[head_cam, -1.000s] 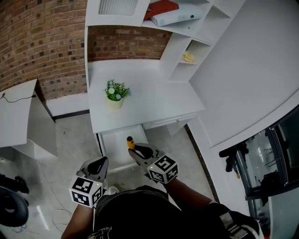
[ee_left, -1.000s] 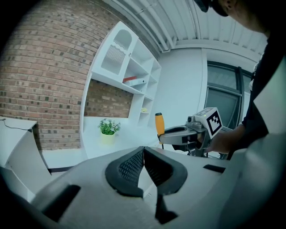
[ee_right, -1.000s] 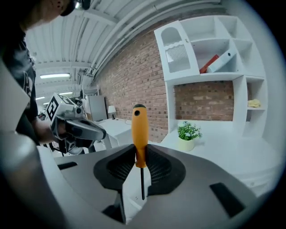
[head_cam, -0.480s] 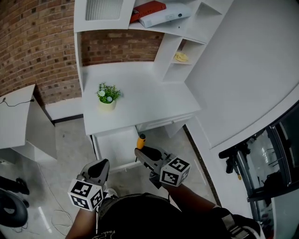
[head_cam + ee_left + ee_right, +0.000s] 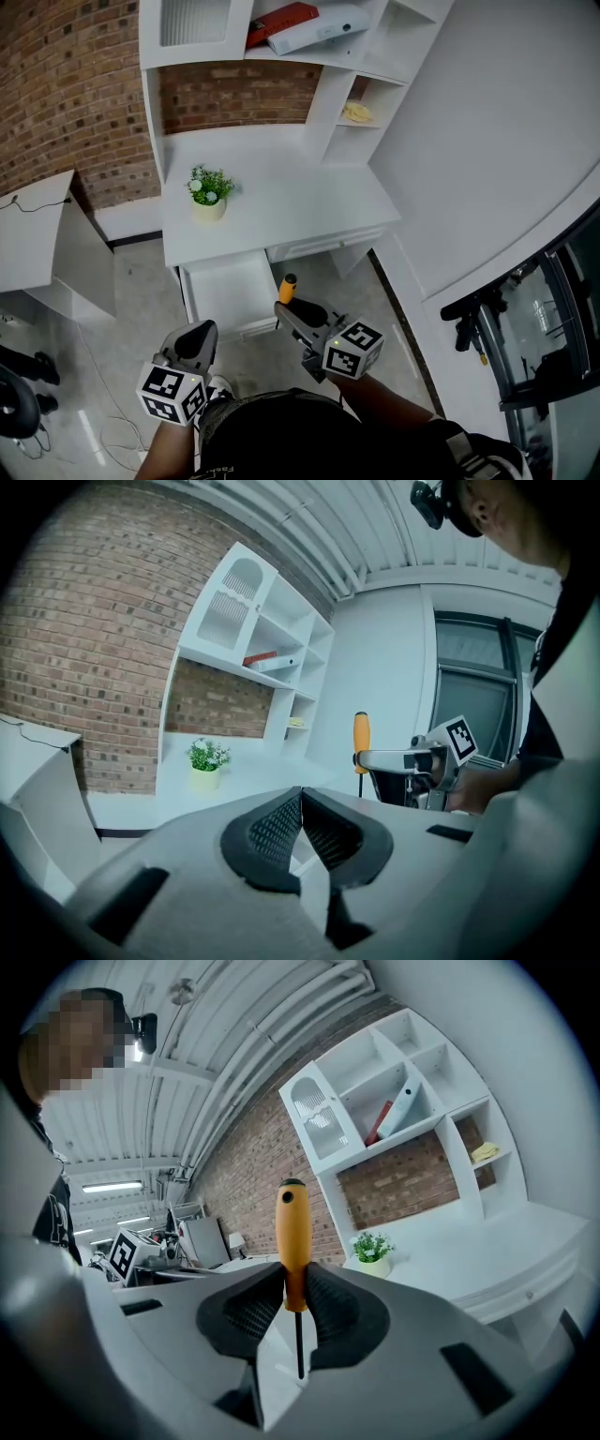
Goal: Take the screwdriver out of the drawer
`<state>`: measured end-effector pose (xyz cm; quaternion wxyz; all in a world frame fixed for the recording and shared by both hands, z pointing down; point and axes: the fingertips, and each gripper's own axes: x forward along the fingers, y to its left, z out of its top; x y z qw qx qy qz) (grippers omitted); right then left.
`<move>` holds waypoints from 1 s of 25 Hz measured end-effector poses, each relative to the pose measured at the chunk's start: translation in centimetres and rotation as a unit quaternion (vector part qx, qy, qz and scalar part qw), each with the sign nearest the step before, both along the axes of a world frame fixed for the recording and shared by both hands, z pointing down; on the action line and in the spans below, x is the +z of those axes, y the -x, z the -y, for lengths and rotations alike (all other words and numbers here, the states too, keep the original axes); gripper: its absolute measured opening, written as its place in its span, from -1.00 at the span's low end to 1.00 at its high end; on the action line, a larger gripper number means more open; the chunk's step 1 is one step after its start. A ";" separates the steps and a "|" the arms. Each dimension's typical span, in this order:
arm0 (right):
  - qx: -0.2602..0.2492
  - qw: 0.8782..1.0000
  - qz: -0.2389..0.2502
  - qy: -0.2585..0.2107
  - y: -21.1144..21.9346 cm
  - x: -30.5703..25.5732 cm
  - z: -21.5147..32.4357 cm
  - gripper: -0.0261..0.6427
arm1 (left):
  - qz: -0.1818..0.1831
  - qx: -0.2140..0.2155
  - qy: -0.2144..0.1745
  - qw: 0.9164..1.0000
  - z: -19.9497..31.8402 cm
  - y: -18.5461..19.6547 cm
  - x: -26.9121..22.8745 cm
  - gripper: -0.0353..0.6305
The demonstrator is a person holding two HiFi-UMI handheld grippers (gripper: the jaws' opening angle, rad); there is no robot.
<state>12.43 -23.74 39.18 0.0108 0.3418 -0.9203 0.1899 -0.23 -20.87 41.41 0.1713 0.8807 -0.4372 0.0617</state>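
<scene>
My right gripper (image 5: 292,313) is shut on an orange-handled screwdriver (image 5: 288,286), held upright in front of the desk, to the right of the open drawer (image 5: 225,292). In the right gripper view the screwdriver (image 5: 292,1246) stands handle up between the jaws of the right gripper (image 5: 291,1309), its dark shaft pointing down. My left gripper (image 5: 195,337) hangs shut and empty below the drawer's front. In the left gripper view the left gripper (image 5: 301,829) has its pads together, and the screwdriver (image 5: 360,741) shows beyond it in the other gripper.
A white desk (image 5: 309,202) carries a small potted plant (image 5: 209,190). Shelves above hold a red book (image 5: 281,19), a white binder (image 5: 319,28) and a yellow item (image 5: 356,112). A brick wall (image 5: 66,94) lies behind, and a second white table (image 5: 33,234) stands at the left.
My right gripper has carried the screwdriver from over the open drawer to the right and toward me. The left gripper has stayed shut and nearly still.
</scene>
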 end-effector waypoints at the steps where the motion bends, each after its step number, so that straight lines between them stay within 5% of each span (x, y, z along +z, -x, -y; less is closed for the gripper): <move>1: -0.001 1.000 0.000 0.001 -0.3 0.1 -0.3 -0.69 | 0.001 -0.002 -0.001 1.000 -0.2 -0.2 0.0 -0.84; 25: 0.001 1.000 -0.007 0.007 -4.5 0.8 -4.3 -0.69 | 0.018 -0.024 0.012 0.999 -3.4 -3.2 -0.5 -0.84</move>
